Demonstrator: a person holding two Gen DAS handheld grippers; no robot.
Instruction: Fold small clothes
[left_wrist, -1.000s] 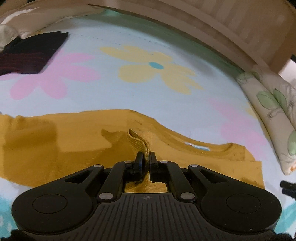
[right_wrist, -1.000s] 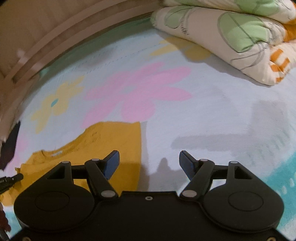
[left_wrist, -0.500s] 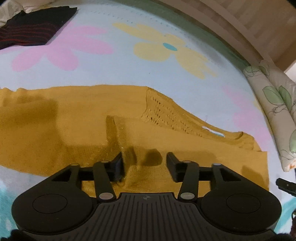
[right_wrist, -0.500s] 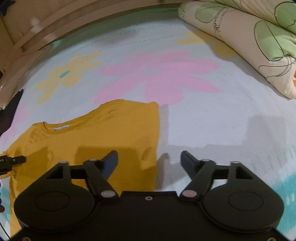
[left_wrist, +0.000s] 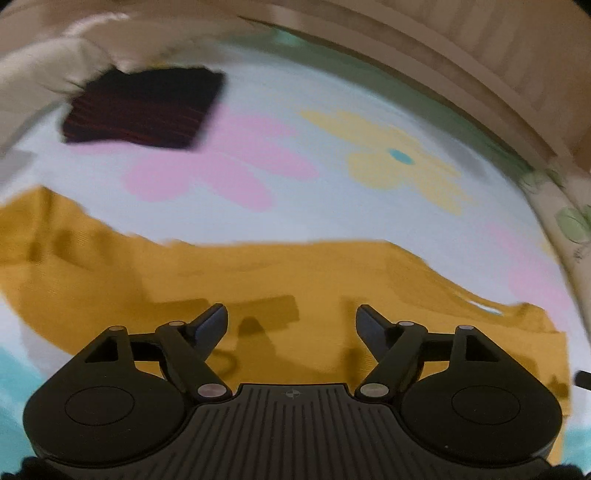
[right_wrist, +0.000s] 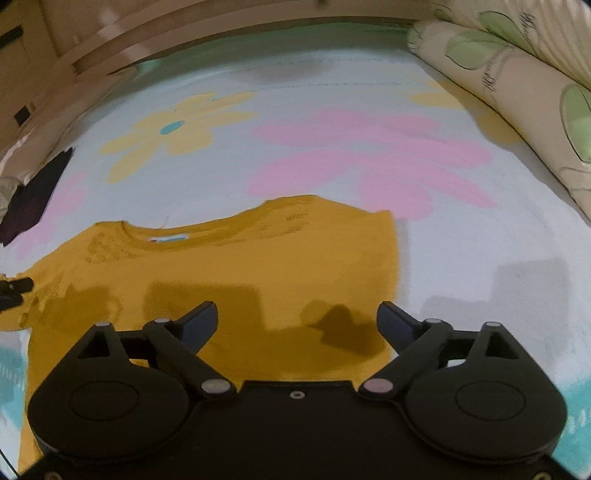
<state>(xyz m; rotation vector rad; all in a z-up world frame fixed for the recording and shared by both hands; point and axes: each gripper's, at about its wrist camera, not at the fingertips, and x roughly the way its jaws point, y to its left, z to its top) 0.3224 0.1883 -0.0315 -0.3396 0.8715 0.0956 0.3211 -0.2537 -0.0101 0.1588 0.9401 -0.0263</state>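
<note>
The fold pinched by the left gripper (left_wrist: 291, 325) a second ago has been released; both sets of fingers are spreading, nothing between them. One mustard top (right_wrist: 258, 266) is laid flat on the flowered bedsheet (right_wrist: 332, 96) under the right gripper (right_wrist: 297, 321). One dark folded garment (left_wrist: 144, 107) is seen well beyond the top.

One yellow top (left_wrist: 258, 280) on the bed (left_wrist: 332, 96), plus one dark folded cloth (left_wrist: 144, 107). One quilt (right_wrist: 517, 85), two grippers.
</note>
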